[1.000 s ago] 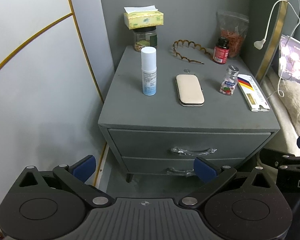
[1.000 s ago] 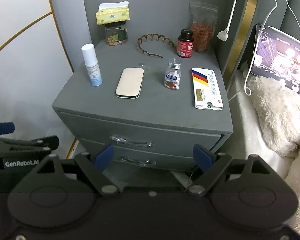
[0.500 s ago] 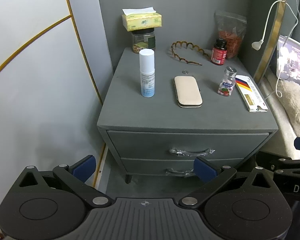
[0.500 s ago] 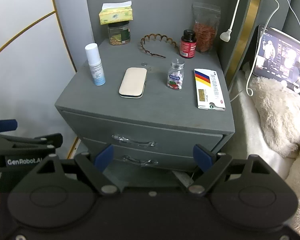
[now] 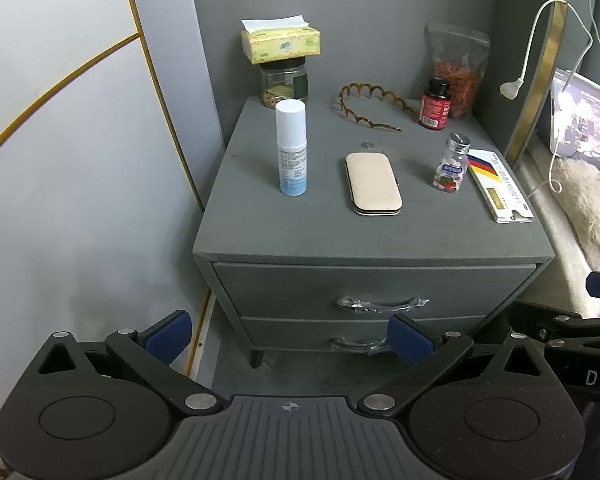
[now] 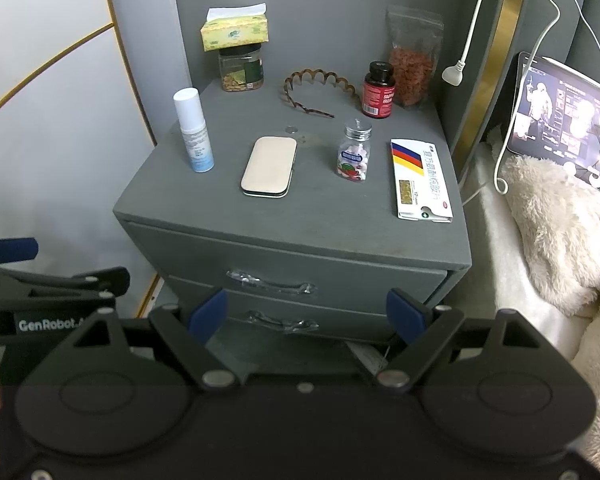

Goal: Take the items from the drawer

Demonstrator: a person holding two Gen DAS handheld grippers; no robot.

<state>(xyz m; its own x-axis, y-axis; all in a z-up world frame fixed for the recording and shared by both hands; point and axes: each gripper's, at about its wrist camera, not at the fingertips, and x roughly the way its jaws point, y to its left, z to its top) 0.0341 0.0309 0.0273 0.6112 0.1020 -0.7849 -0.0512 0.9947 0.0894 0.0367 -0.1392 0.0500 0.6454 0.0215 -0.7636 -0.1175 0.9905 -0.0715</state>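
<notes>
A: Where are your jaws right now?

B: Both sets stand wide and hold nothing. My left gripper (image 5: pixel 288 334) hangs low in front of the nightstand (image 5: pixel 372 240), and my right gripper (image 6: pixel 306 314) does the same from the other side. Both drawers are closed; the top drawer (image 5: pixel 372 292) sits above and ahead of my left jaws, its handle (image 5: pixel 382 304) just above the right pad (image 5: pixel 410 340). The lower drawer's handle (image 6: pixel 282 322) lies between my right jaws, further ahead.

A: So the items are hidden?

B: Yes, whatever is inside cannot be seen yet. I judge the first step, opening a drawer, is not begun.

A: What might go wrong?

B: The handles look wrapped in crinkled clear film, so I'd expect a slippery hold; my pads could slide off mid-pull. The handle is also thin and shallow, so closing at a slant may catch only its edge.

A: And the things on the worktop?

B: The spray bottle (image 5: pixel 291 148) and the small pill bottle (image 5: pixel 451 162) stand upright, well above and beyond my jaws. A hard jerk on a sticking drawer could rock the nightstand and topple them. My two grippers are also close side by side, so they could knock together if both reach for one handle
</notes>
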